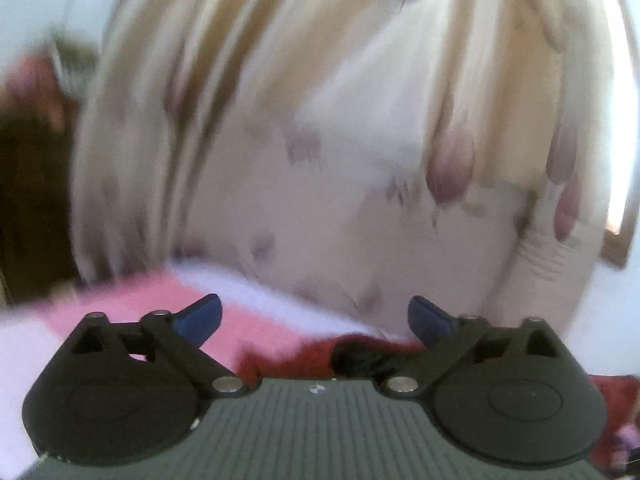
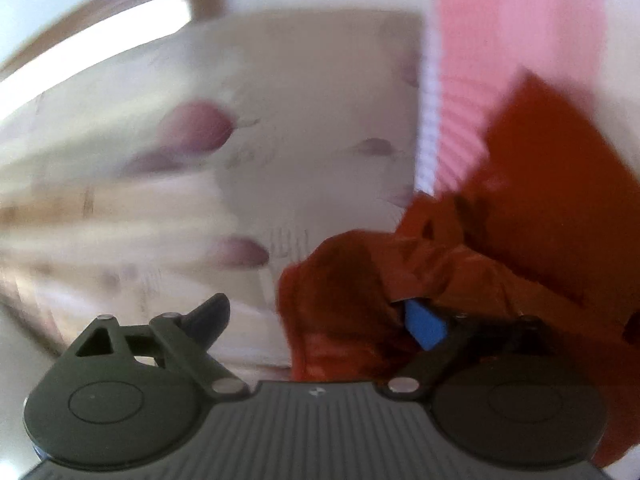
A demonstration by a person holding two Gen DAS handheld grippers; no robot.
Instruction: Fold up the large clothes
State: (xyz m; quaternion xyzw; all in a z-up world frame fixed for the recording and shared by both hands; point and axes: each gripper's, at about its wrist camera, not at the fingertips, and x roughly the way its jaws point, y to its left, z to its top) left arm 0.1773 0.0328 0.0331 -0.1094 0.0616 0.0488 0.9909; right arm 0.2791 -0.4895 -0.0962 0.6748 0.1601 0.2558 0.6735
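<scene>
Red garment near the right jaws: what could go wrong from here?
1. The red garment drapes over one blue pad of the open right gripper; pulling away may drag it and undo the fold.
2. The left gripper is open with nothing between its jaws.
3. Both views are blurred, so edges are hard to judge.

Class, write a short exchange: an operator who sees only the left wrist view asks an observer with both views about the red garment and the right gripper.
Operator: Below my open left gripper I see just a strip of the red garment. Is the right gripper holding it?
Observer: No. The right gripper stands open; the garment bunches against its blue pad, and the other finger is bare.
Operator: How does the rest of it lie?
Observer: Crumpled, spreading away from the gripper over the pink striped cover.
</scene>
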